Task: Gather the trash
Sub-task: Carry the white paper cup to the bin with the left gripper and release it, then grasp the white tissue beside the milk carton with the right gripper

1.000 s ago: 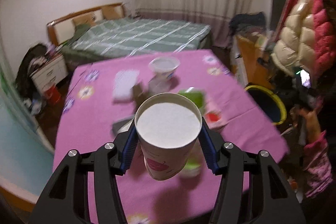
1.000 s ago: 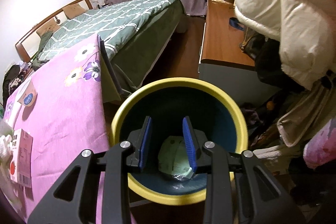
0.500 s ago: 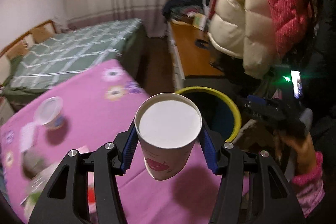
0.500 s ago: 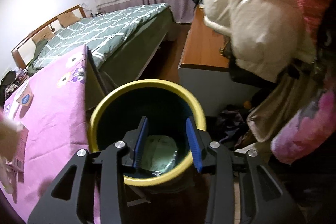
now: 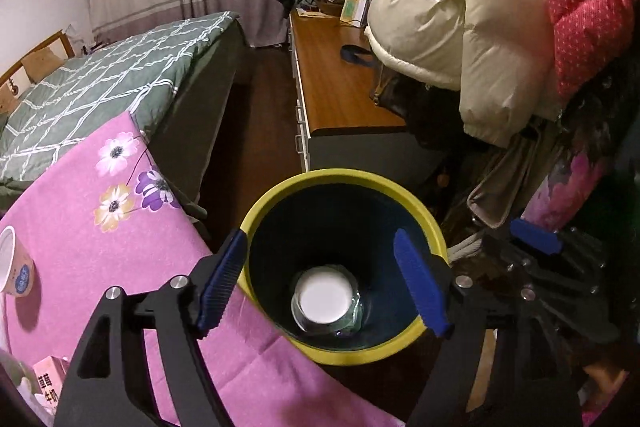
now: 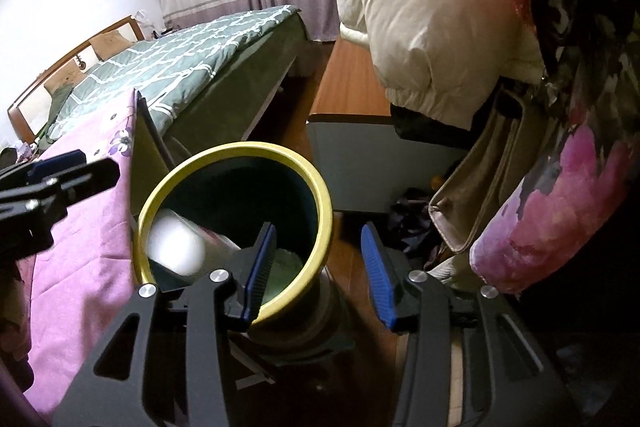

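I see the paper cup (image 5: 325, 295) lying inside the yellow-rimmed bin (image 5: 434, 231). Both my left gripper (image 5: 320, 287) and right gripper (image 6: 318, 267) gape empty; remaining table trash lies left, nearer the left one.

bin (image 5: 362, 354): smooth plastic | cup (image 5: 325, 297): paper | tablecloth (image 5: 80, 239): matt cloth

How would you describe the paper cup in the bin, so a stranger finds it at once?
Find the pink flowered tablecloth; at its edge stands a dark bin with a yellow rim. Inside the bin is a paper cup, its white round opening facing up. Another paper cup stands on the table, outside the bin.
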A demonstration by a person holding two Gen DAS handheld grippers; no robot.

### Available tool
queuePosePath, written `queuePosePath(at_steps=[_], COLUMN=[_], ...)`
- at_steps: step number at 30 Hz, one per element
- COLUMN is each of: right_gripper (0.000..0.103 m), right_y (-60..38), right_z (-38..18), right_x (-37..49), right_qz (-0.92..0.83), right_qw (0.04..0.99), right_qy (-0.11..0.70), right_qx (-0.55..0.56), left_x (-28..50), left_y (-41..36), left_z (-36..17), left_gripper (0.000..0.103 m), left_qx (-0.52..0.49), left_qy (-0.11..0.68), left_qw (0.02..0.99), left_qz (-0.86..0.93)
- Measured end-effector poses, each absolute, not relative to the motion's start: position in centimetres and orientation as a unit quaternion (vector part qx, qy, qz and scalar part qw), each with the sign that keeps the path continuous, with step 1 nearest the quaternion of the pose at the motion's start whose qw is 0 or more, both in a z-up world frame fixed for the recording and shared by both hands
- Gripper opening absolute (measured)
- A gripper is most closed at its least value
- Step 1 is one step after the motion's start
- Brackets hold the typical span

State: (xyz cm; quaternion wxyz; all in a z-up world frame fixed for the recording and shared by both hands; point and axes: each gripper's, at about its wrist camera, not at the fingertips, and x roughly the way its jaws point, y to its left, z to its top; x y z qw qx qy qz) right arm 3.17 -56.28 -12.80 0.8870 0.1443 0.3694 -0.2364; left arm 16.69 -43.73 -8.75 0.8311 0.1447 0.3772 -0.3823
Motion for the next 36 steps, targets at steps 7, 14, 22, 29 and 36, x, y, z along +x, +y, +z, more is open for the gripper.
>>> queuePosePath(at_steps=[7, 14, 22, 29, 36], right_gripper=[0.044, 0.045, 0.046, 0.046, 0.046], right_y=[-54.4, -50.0, -40.2, -30.6, -25.1], right_z=[-13.3, -13.4, -12.3, -10.0, -8.9], right_x=[4.3, 6.5, 9.7, 11.6, 15.1], right_qz=[-0.216, -0.174, -0.088, -0.004, 0.082], right_qw=[0.890, 0.898, 0.914, 0.926, 0.916], right_qy=[0.376, 0.385, 0.389, 0.374, 0.388], right_qx=[0.140, 0.123, 0.077, 0.039, 0.052], left_x=[13.8, 11.4, 7.8, 5.0, 4.0], left_y=[-37.1, -23.2, -6.4, 0.9, 3.9], left_z=[-3.9, -1.2, -0.6, -0.3, -1.4], left_gripper=[0.086, 0.092, 0.094, 0.096, 0.097], left_qx=[0.124, 0.069, 0.011, -0.008, -0.027], left_qy=[0.326, 0.306, 0.287, 0.264, 0.269], left_qw=[0.866, 0.909, 0.953, 0.964, 0.963], left_qz=[-0.357, -0.275, -0.097, -0.025, -0.017])
